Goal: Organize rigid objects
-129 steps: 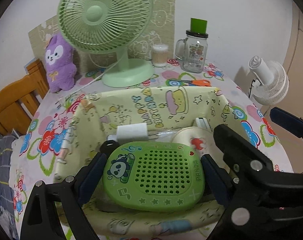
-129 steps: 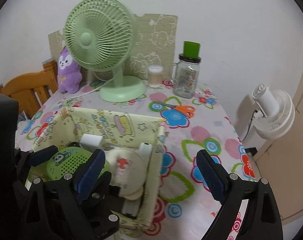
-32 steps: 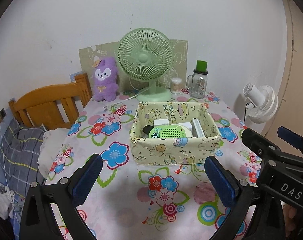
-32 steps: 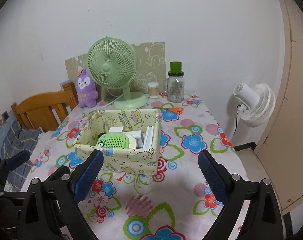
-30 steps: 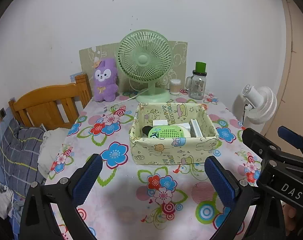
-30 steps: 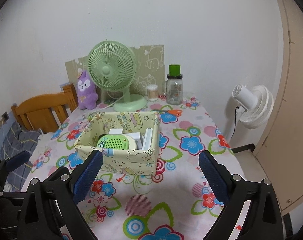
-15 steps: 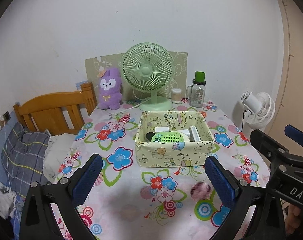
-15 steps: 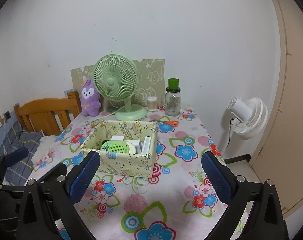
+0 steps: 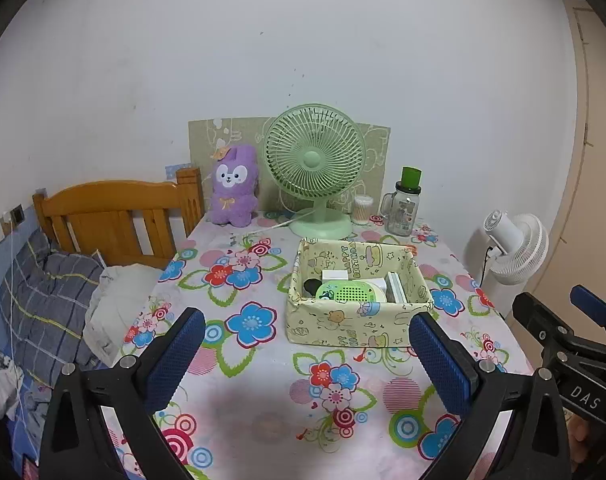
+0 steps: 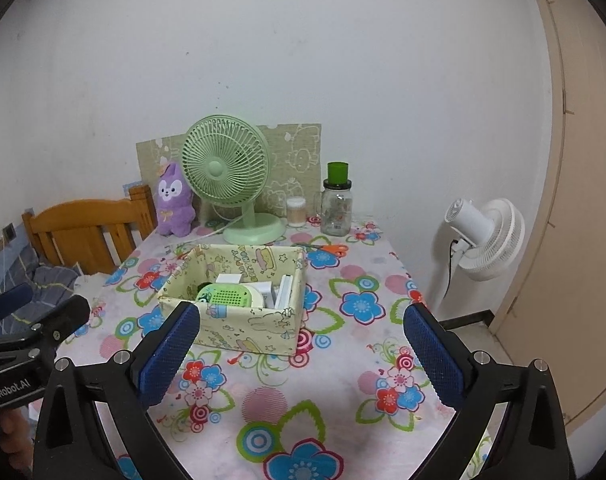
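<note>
A pale yellow fabric box [image 9: 355, 328] [image 10: 247, 328] with cartoon prints stands on the flowered table. Inside lie a green panda speaker [image 9: 349, 292] [image 10: 225, 295], white blocks and a flat white item standing on edge [image 9: 397, 293] [image 10: 283, 293]. My left gripper [image 9: 307, 356] hangs open over the near part of the table, well short of the box, nothing between its blue pads. My right gripper [image 10: 301, 350] is open too, held back from the box with nothing in it. Each gripper shows at the edge of the other's view.
At the table's back stand a green desk fan [image 9: 315, 172] [image 10: 227, 176], a purple plush [image 9: 234, 186] [image 10: 175, 200], a glass jar with a green lid [image 9: 403, 208] [image 10: 337, 204] and a small tub. Orange scissors [image 10: 329, 249] lie behind the box. A wooden bed frame [image 9: 115, 216] is left, a white floor fan [image 10: 483, 232] right.
Both grippers have drawn back and risen from the table, so the box looks smaller and farther. The green speaker that my left gripper held earlier now lies in the box.
</note>
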A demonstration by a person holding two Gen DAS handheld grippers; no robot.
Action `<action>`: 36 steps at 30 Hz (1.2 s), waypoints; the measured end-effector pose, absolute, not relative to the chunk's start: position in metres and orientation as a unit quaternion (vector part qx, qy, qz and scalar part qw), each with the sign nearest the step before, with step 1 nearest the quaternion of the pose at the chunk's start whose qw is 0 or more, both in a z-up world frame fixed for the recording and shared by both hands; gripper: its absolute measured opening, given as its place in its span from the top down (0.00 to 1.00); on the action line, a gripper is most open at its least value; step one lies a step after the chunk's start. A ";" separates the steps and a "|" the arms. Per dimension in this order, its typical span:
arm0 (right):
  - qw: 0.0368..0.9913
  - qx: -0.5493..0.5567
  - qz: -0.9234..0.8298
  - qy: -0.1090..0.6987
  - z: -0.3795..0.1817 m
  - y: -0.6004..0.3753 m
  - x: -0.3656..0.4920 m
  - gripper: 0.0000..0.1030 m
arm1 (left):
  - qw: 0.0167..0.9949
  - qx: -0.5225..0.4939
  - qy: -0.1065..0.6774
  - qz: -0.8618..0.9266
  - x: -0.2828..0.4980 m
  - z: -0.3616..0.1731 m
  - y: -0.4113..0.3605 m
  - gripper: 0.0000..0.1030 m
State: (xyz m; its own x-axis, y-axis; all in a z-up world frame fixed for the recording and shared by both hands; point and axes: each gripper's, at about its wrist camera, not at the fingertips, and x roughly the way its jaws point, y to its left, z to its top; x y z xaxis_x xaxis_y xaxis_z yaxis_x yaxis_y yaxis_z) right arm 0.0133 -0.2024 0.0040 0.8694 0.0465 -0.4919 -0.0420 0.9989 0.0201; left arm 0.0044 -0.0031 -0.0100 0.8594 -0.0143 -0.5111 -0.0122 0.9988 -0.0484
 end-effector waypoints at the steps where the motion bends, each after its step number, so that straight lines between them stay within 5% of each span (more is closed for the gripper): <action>1: 0.967 0.004 0.023 0.254 0.004 -0.201 0.013 0.00 | 0.964 -0.023 0.266 -0.003 0.004 -0.010 -0.003 0.00; 36: 0.968 -0.006 0.017 0.251 0.007 -0.194 0.008 0.00 | 0.964 -0.009 0.264 -0.015 0.000 -0.006 -0.007 0.00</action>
State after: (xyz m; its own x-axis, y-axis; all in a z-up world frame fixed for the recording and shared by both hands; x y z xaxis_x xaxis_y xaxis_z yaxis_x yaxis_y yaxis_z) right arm 0.0078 -0.1936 0.0069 0.8736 0.0302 -0.4857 -0.0358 0.9994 -0.0024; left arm 0.0004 -0.0073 -0.0065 0.8600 -0.0334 -0.5092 0.0241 0.9994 -0.0249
